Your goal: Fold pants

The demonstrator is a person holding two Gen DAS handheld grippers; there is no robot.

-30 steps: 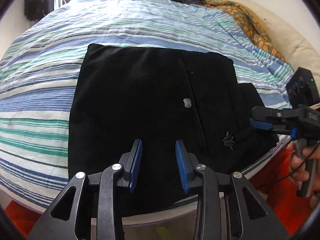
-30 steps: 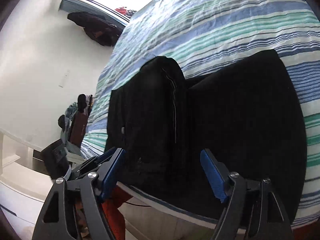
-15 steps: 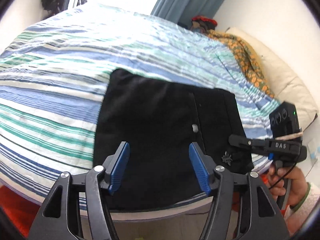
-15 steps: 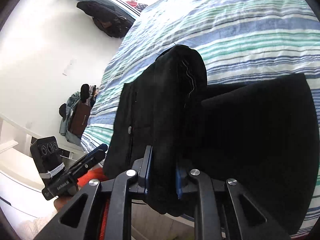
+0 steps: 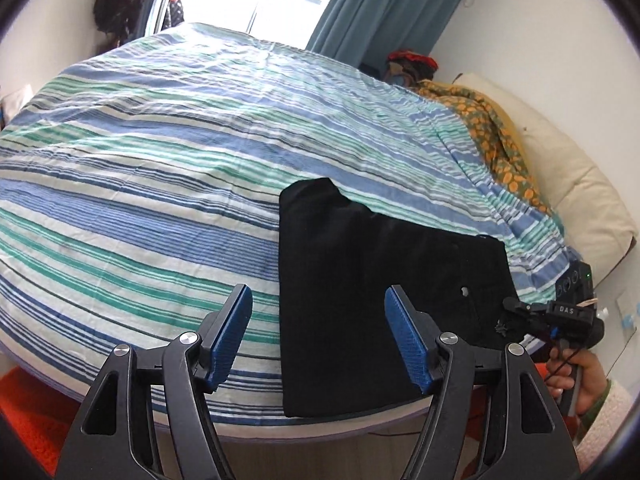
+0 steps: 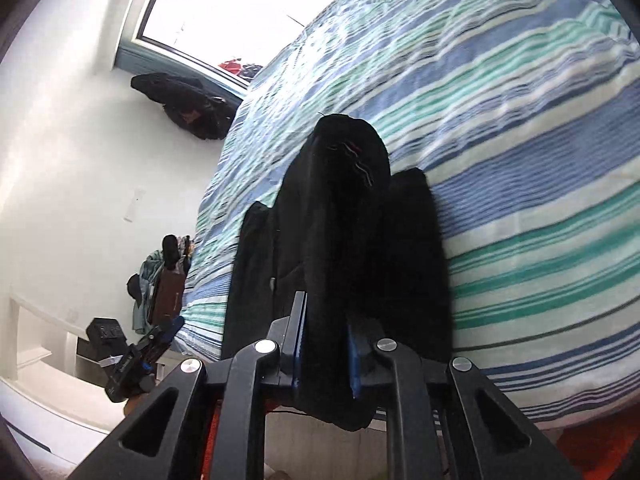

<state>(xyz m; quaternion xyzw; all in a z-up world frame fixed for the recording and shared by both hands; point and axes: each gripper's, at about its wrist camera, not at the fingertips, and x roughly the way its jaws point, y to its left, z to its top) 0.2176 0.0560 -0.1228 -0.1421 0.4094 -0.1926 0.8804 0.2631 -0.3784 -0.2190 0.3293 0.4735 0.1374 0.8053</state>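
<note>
From our left wrist camera, we see the black pants (image 5: 384, 304) lying folded into a compact rectangle near the front edge of the bed (image 5: 160, 168), on its striped cover. Our left gripper (image 5: 318, 338) hangs above that edge with its blue pads spread wide and nothing between them, so this side looks free to steady or smooth the cloth. At the far right of this view the right gripper (image 5: 516, 314) sits at the pants' right edge, where we judge the next fold begins.

From our right wrist camera, the right gripper (image 6: 326, 356) has its pads closed tight on a thick bunch of the pants (image 6: 344, 240), lifted clear of the cover so that the fabric stands up in a ridge. The picture is blurred, so we cannot say which layers are pinched; holding the edge high probably lets us carry it across the rest. Down at the left, the left gripper (image 6: 160, 332) shows beside the bed.
</note>
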